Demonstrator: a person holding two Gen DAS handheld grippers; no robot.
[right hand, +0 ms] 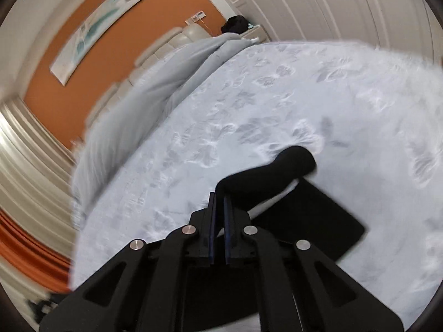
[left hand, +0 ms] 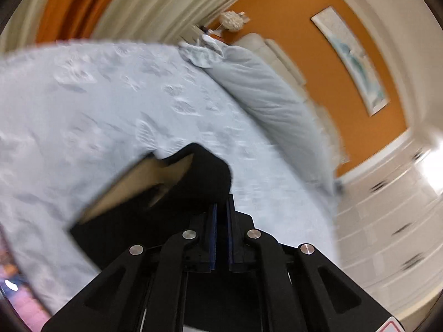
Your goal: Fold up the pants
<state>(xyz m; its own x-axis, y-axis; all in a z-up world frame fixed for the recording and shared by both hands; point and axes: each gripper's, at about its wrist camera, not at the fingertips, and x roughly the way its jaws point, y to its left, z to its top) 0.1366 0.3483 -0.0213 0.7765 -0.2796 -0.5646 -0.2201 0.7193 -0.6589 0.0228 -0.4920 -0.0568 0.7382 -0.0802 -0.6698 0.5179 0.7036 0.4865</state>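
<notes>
Your left gripper (left hand: pixel 221 207) is closed, and its blue pads pinch an edge of the black pants (left hand: pixel 155 207). From this grip the cloth hangs away to the left of the tongs and down toward the pale blue bedspread (left hand: pixel 97 96). A tan inner side shows where the fabric turns over.

Your right gripper (right hand: pixel 218 202) is also closed, and it pinches the other end of the same raised edge. Here the pants (right hand: pixel 304 218) go the opposite way: they lie to the right of the tongs, and the flat part rests on the bedspread (right hand: pixel 277 96). A rolled fold of cloth rises from the pads and curves away ahead of them.

So the held edge runs between your two hands, and the rest of the garment lies below and between them. Neither hand looks clearly nearer; I think both must carry the edge together across the flat part.

No containers are in view. The folded duvet (left hand: pixel 265 88) lies well apart, at the head of the bed.
</notes>
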